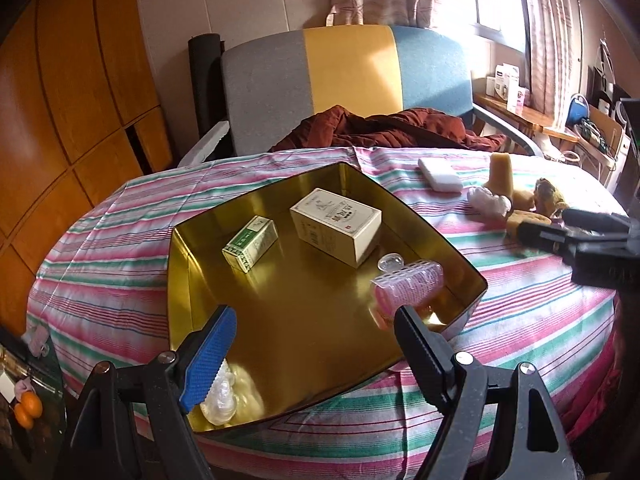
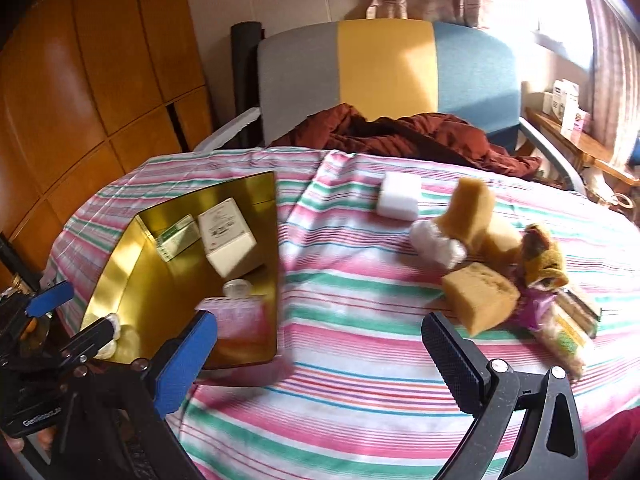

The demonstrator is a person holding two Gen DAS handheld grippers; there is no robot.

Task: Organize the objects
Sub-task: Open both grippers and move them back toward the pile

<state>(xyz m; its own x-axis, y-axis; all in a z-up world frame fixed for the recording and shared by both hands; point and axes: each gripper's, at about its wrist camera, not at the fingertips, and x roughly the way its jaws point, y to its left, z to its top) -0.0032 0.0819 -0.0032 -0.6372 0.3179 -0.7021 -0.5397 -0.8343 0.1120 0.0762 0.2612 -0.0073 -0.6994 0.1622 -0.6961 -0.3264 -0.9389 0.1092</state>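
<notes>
Where left shows tin (image 1: 188,264) – sponges (image 2: 480,300).

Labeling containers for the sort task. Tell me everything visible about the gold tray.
The gold tray is a shallow, rectangular, open-topped tin with a shiny, mirror-like metal look and low upright walls. It lies flat on the striped tablecloth. Inside are a cream box, a smaller green-and-white box, a pink cylindrical roller beside a small clear cap near the right wall, and a clear knobbly plastic item in the near corner. The open left hand-held gripper is over its near edge, gripping nothing.
</notes>
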